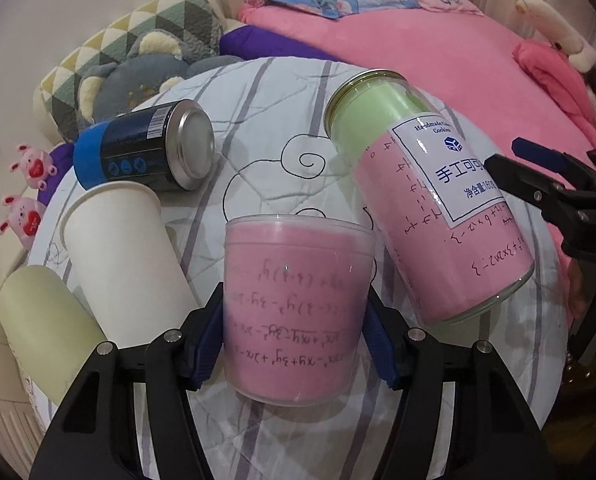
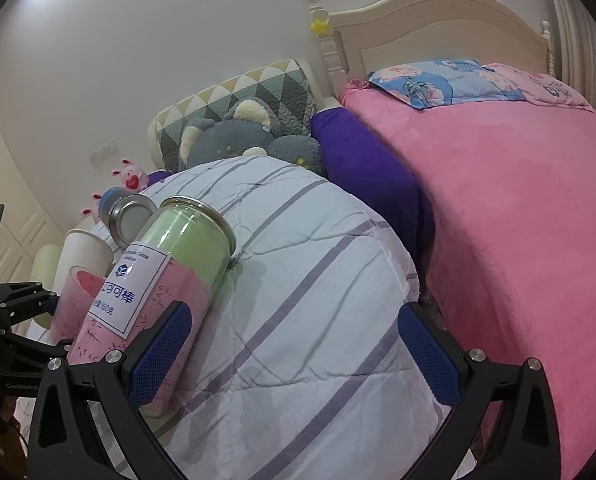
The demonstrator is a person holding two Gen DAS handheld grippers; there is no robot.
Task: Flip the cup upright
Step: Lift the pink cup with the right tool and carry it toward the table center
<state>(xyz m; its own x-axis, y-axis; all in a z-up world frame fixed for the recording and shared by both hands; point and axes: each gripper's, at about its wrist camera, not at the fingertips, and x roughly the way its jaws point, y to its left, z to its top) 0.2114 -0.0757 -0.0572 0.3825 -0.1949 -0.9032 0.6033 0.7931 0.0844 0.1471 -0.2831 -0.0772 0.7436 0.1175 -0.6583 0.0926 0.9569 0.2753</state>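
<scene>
Jaws of the left gripper (image 1: 295, 336) pinch one pink cup (image 1: 298, 308); right gripper (image 2: 293, 356) jaws spread.

Pink cup (image 1: 293, 312) with dark scribbles; pink-and-green jar (image 1: 430, 200), white label; white paper cup (image 1: 125, 264); blue-black can (image 1: 137, 152); grey-striped pale quilt (image 2: 318, 280); pink bedspread (image 2: 518, 220).

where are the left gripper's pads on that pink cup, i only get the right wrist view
observer: the left gripper has one pad on each side of the pink cup, near its narrow end.
operator: anything readable on the can behind it
observer: yes, the dark can lies on its side and shows a barcode and a blue band, with the white paper cup lying in front of it.
</scene>
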